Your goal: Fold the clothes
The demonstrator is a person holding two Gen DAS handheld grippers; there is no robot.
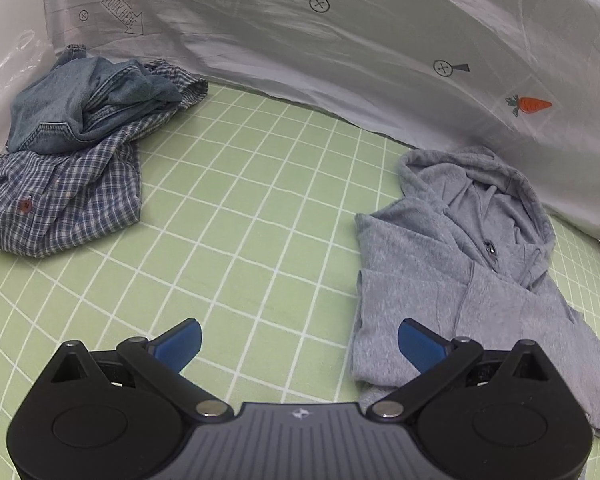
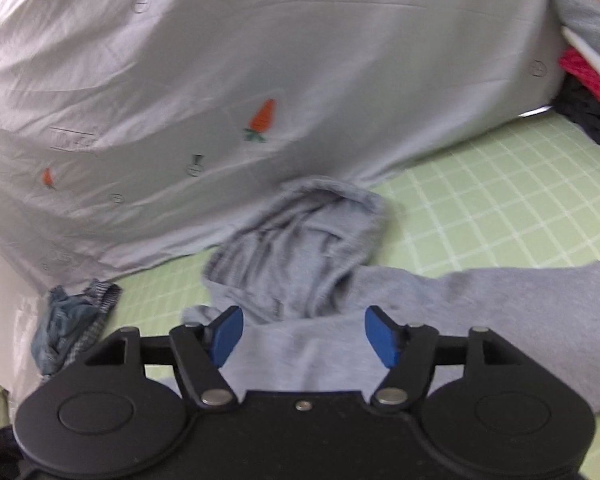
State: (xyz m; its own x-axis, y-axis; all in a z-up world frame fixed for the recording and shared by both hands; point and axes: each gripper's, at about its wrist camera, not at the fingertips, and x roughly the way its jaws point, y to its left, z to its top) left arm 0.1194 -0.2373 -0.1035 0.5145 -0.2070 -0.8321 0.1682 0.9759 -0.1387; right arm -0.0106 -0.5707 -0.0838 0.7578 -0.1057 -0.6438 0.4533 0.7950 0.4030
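A grey hoodie (image 1: pixel 472 264) lies partly folded on the green grid mat (image 1: pixel 252 216), hood toward the back. My left gripper (image 1: pixel 300 342) is open and empty, above the mat just left of the hoodie's edge. In the right wrist view the hoodie (image 2: pixel 300 256) lies straight ahead with a sleeve (image 2: pixel 500 304) stretched to the right. My right gripper (image 2: pixel 304 336) is open and empty, hovering over the hoodie's body.
A crumpled pile of a denim garment (image 1: pixel 92 104) on a blue plaid shirt (image 1: pixel 60 200) sits at the back left, also in the right wrist view (image 2: pixel 72 324). A white sheet with carrot prints (image 1: pixel 340 48) hangs behind. More clothes (image 2: pixel 588 80) are stacked at far right.
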